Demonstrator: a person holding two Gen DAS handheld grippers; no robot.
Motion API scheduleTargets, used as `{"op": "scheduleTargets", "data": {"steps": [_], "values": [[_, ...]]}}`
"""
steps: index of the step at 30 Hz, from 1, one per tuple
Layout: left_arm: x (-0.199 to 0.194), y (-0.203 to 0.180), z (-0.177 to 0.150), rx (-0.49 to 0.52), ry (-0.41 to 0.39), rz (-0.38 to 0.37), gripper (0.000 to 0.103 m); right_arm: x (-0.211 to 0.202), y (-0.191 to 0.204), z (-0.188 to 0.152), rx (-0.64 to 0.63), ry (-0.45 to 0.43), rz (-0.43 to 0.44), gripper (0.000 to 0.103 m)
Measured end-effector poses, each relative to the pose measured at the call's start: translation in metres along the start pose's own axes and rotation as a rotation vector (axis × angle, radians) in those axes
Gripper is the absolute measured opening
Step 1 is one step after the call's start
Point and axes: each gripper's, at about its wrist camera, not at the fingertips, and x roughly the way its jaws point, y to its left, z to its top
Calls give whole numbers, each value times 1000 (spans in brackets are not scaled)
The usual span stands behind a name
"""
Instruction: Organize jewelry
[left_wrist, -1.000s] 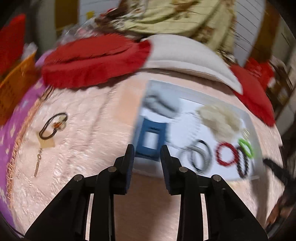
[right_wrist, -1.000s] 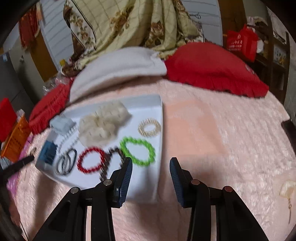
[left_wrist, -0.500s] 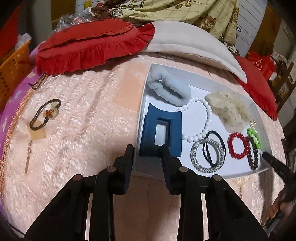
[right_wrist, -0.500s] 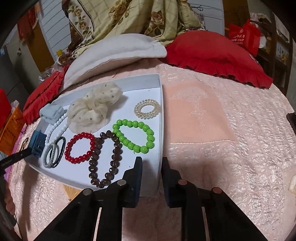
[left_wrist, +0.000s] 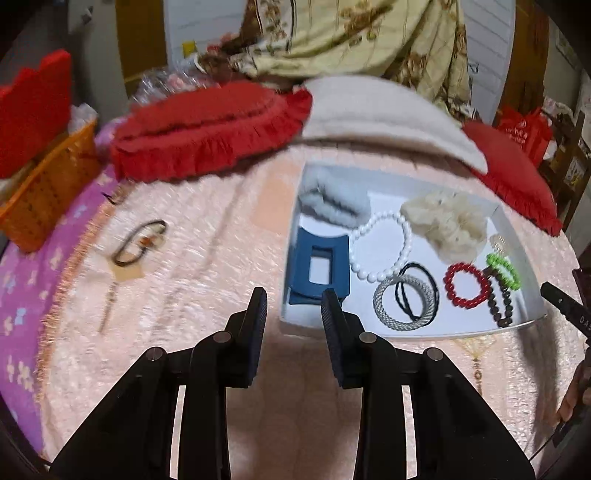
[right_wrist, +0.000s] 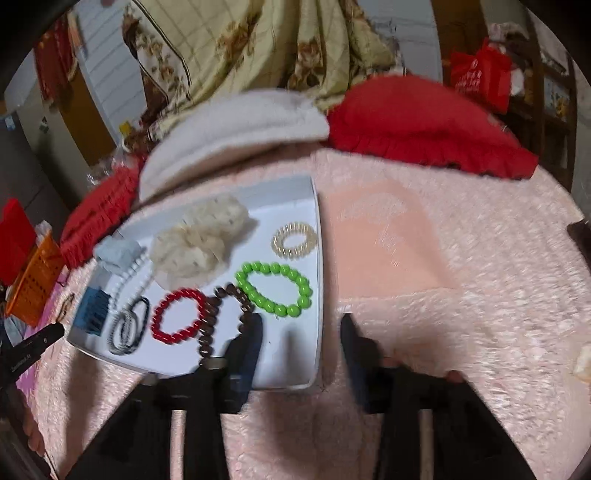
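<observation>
We see the left gripper (left_wrist: 294, 304) apart, empty, by the near-left corner of the white tray (left_wrist: 515, 236); the right gripper (right_wrist: 301, 334) is apart too, straddling its right rim. Inside lie a blue clip (left_wrist: 319, 266), bead bracelets — white (left_wrist: 382, 245), red (right_wrist: 180, 316), green (right_wrist: 275, 289) — and a cream scrunchie (right_wrist: 205, 240). Bare plush pink spread (right_wrist: 461, 277) flanks the tray.

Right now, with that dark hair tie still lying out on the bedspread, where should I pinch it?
Take the dark hair tie with the left gripper, coming straight down. It lies flat as a long loop, so pinch one thin side strand away from the charm at its middle.
</observation>
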Motion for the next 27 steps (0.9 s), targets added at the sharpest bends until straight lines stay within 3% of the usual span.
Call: {"op": "scheduleTargets", "data": {"steps": [6, 10, 12, 16, 19, 23, 27], "values": [[-60, 2, -15, -3, -158, 104, 50, -40, 24, -15, -43, -42, 35, 43], [-105, 10, -31, -69, -250, 167, 65, -70, 47, -37, -66, -67, 68, 43], [-129, 15, -40, -109, -289, 195, 81, -84, 62, -52, -90, -72, 92, 44], [-164, 16, -53, -109, -351, 266, 81, -102, 85, -79, -137, -84, 79, 43], [-181, 17, -63, -112, -354, 213, 81, -109, 93, -95, -127, -68, 91, 44], [-191, 15, -72, -108, -325, 196, 81, -110, 98, -109, -90, -25, 107, 44], [-197, 11, -80, -95, -304, 167, 81, -122, 108, -116, -128, -49, 75, 44]]}}
